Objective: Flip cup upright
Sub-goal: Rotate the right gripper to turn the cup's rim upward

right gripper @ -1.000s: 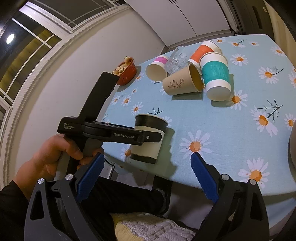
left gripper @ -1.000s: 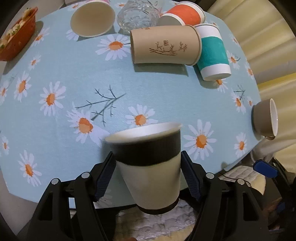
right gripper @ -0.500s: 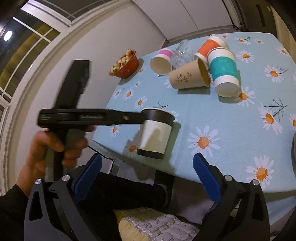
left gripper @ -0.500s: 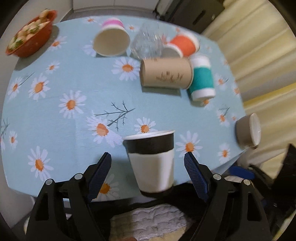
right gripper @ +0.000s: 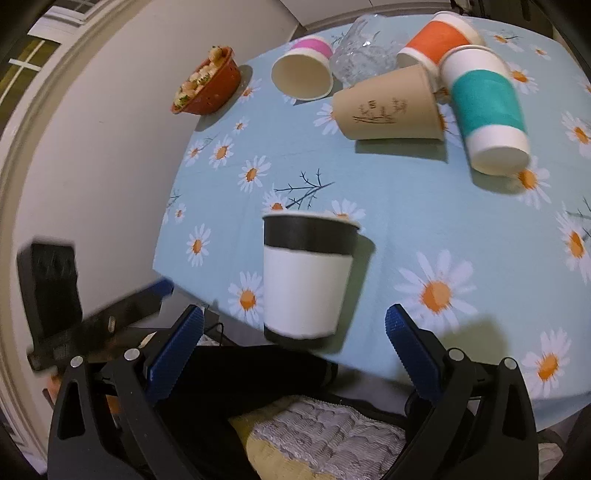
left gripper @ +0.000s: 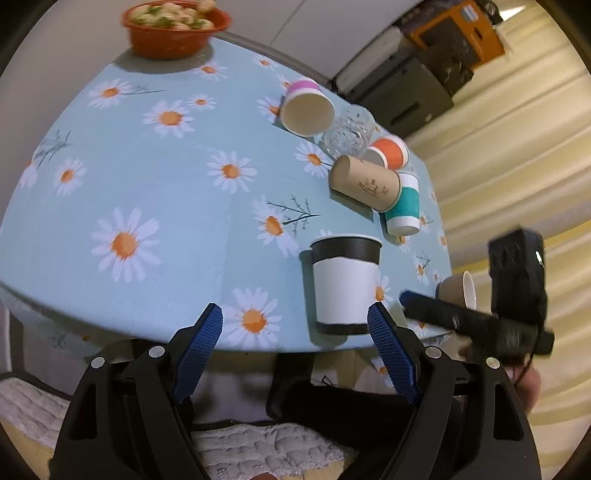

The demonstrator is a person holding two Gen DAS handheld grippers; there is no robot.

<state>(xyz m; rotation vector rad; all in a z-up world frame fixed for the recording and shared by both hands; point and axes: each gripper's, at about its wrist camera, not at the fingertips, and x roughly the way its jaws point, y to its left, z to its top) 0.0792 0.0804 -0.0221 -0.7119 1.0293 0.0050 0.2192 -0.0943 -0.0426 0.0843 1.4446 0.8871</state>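
Observation:
A white paper cup with black bands (left gripper: 345, 284) stands upright near the table's front edge; it also shows in the right wrist view (right gripper: 306, 277). My left gripper (left gripper: 295, 330) is open and empty, drawn back off the table edge to the cup's left. My right gripper (right gripper: 293, 328) is open and empty, just in front of the cup. Further back lie a brown cup (right gripper: 388, 107), a teal-banded cup (right gripper: 485, 110), an orange cup (right gripper: 439, 35) and a pink-banded cup (right gripper: 304, 66), all on their sides.
A glass tumbler (right gripper: 364, 55) lies among the cups. A red bowl of food (left gripper: 175, 26) stands at the far corner. A brown ceramic cup (left gripper: 456, 290) lies at the right edge. The daisy tablecloth (left gripper: 147, 177) covers the table; a wall is at left.
My left gripper has let go of the black-banded cup and pulled back to the left. The cup now stands alone. My right gripper has moved closer to it.

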